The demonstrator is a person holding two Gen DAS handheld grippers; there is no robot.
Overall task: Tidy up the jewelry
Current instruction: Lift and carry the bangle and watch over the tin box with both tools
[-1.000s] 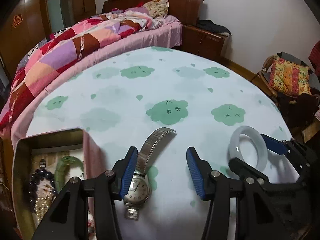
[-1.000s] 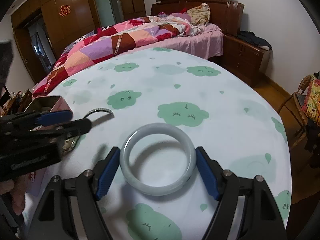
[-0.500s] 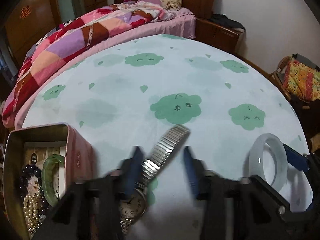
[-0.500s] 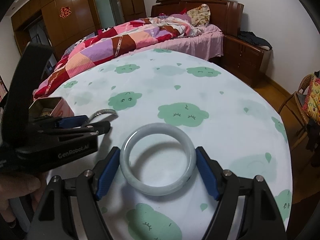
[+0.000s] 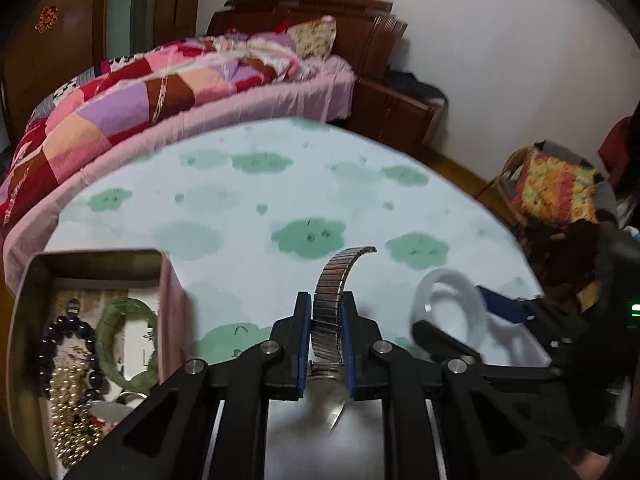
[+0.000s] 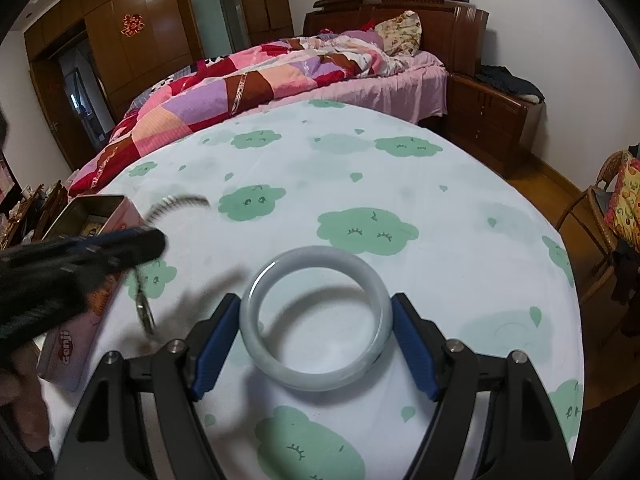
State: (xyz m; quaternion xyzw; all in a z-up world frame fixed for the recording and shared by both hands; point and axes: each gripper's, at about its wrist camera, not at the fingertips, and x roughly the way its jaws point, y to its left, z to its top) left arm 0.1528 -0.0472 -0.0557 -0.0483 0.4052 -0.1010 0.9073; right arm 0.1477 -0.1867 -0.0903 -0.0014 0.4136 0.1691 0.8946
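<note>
The left gripper [image 5: 326, 330] was closing on the silver stretch-band wristwatch [image 5: 334, 304], lifted near the surface's left edge. The right gripper [image 6: 316, 346] bracketed the pale jade bangle [image 6: 316, 376], pads apart from it. Likely next: carrying the watch into the open pink tin box [image 5: 170, 308] alongside.

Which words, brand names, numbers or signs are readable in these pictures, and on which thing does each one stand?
"Genji": in red letters on the pink side of the tin box, seen from the right wrist.
Red paper sign on the wardrobe door: a decorative character, too small to read for sure.
Small print on the papers inside the tin box: too blurred to read.
Watch dial: hidden, no numbers readable.
</note>
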